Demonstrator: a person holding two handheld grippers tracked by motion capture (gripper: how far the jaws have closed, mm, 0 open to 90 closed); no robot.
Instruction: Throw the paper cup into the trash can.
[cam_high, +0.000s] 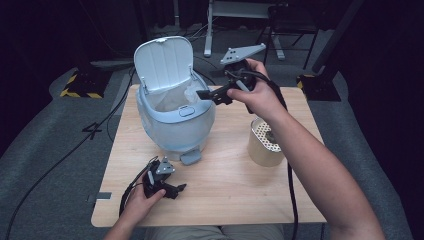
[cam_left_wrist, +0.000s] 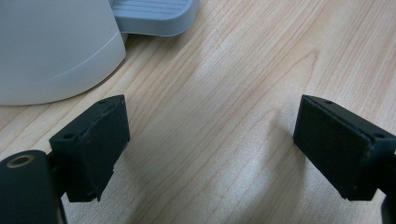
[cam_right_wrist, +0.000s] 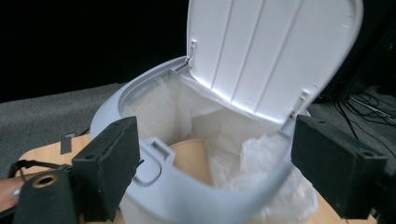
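Note:
A pale blue pedal bin (cam_high: 175, 117) stands on the wooden table (cam_high: 225, 190) with its lid (cam_high: 164, 62) raised. A white liner bag (cam_right_wrist: 224, 126) lines it, and a tan object (cam_right_wrist: 191, 158) lies at the bottom. My right gripper (cam_high: 207, 95) hovers at the bin's right rim, pointing left over the opening. It is open, and in the right gripper view its jaws (cam_right_wrist: 215, 158) hold nothing. My left gripper (cam_high: 178, 190) rests low on the table in front of the bin, near the foot pedal (cam_left_wrist: 154, 16). It is open (cam_left_wrist: 210, 149) with bare wood between the pads.
A tan cylinder with a white perforated top (cam_high: 265, 142) stands on the table to the right of the bin, under my right forearm. Cables trail off the table's left edge and along the right. Grey carpet surrounds the table.

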